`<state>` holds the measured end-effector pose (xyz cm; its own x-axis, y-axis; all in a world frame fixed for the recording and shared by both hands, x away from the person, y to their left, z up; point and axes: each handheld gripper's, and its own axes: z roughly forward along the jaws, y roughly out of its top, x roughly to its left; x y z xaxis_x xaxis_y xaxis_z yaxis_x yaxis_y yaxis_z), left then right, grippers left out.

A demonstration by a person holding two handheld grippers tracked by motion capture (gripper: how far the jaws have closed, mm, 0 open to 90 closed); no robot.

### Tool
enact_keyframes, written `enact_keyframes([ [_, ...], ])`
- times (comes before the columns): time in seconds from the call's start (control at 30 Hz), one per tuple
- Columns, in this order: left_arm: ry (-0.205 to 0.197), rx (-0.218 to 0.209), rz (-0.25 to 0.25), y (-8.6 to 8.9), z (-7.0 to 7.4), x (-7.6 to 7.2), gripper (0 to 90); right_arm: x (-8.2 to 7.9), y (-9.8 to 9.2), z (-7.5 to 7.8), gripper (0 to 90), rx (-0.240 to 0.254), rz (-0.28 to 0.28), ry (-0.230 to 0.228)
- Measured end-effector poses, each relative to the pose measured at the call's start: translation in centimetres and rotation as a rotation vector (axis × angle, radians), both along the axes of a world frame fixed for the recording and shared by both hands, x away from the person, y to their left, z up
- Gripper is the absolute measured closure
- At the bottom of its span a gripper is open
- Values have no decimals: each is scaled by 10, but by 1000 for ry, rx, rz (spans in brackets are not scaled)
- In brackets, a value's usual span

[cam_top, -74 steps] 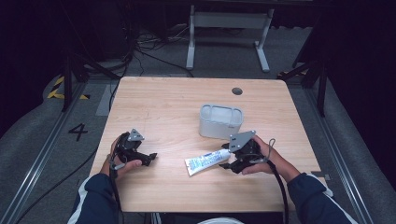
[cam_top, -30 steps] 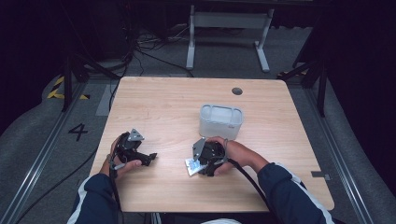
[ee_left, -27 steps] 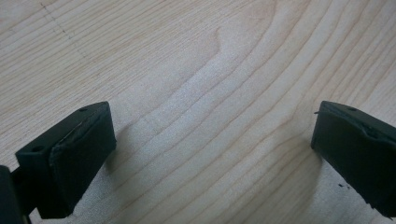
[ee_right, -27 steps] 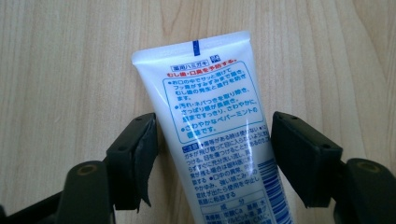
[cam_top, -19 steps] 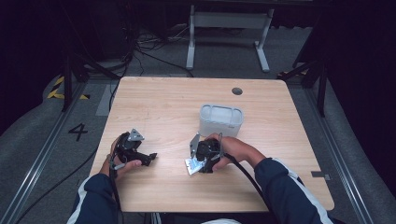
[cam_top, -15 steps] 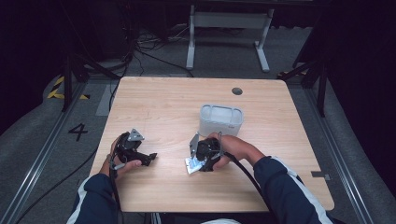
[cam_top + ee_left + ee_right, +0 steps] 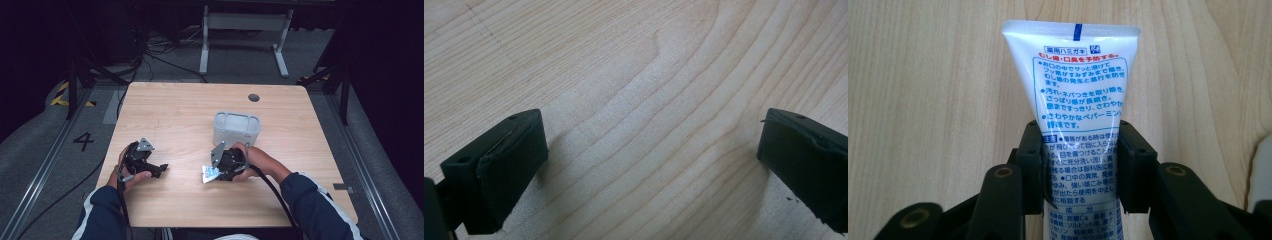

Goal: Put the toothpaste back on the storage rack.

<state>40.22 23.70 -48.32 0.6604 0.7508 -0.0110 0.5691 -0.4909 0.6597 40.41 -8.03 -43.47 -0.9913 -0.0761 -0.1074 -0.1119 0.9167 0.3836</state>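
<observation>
The white plastic toothpaste tube with blue and red print [image 7: 1080,115] lies flat on the pale wooden worktop [image 7: 175,115], near the front edge and a little right of the middle. Its long axis runs straight away from the right gripper [image 7: 1080,170], in line with the gripper's own direction, and the flat crimped end points away from it. The fingers [image 7: 1030,165] of this gripper have just been closing, and now they press on both sides of the tube, at about the middle of its length. So the right hand [image 7: 250,160] is the one at the tube. Just behind it stands a pale grey rounded plastic container [image 7: 237,128], open at the top; I judge the tube goes there next. The left gripper [image 7: 145,162] rests well apart to the left, its fingers [image 7: 499,165] spread wide over bare wood.
</observation>
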Motion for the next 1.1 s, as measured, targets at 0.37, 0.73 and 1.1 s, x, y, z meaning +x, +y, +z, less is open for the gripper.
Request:
enact_keyframes([
  [0.37,-1,0,0,0,0,0,1,-2,-31,13,639,139,-74,10],
  [0.73,0,0,0,0,0,0,1,-6,-58,23,648,235,-133,10],
  [1.1,0,0,0,0,0,0,1,-6,-77,31,652,345,-186,10],
])
